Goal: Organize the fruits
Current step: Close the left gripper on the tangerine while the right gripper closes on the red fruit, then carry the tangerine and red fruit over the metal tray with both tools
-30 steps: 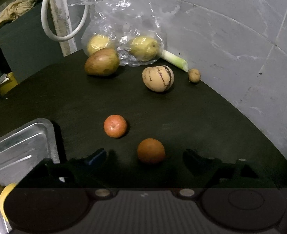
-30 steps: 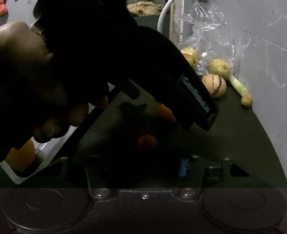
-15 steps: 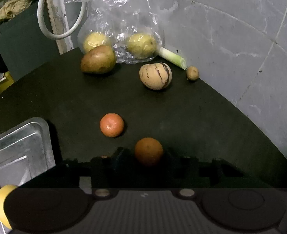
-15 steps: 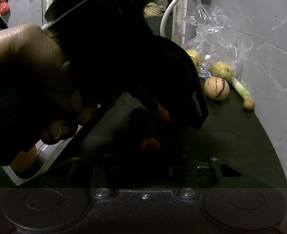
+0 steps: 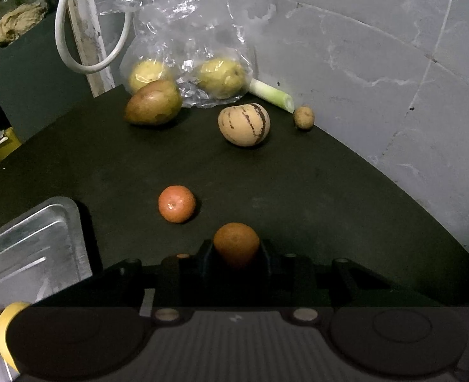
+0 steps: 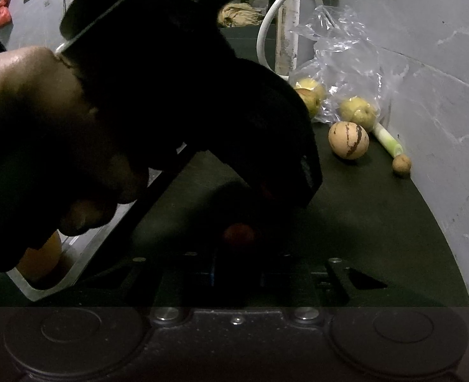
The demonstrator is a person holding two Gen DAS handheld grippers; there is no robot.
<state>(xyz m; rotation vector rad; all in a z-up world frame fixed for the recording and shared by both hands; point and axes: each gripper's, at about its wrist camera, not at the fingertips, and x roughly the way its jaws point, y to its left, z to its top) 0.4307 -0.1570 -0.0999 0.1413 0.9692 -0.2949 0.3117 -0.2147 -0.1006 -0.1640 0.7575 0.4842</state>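
Fingers of the left gripper [image 5: 236, 251] pinch the orange [image 5: 236, 244] beside the tray [image 5: 27, 248] — only the right wrist view shows the person's hand [image 6: 37, 159]; the right gripper's [image 6: 237, 273] opening is too dark to tell.

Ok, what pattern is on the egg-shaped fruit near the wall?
Cream-beige skin with dark brownish stripes running lengthwise on the egg-shaped fruit; clearest in the left wrist view.

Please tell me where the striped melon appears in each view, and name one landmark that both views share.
Left wrist: striped melon, upper centre, on the dark table.
Right wrist: striped melon, right of centre, beyond the hand.
Shared landmark: green stalk by the wall, just behind it.
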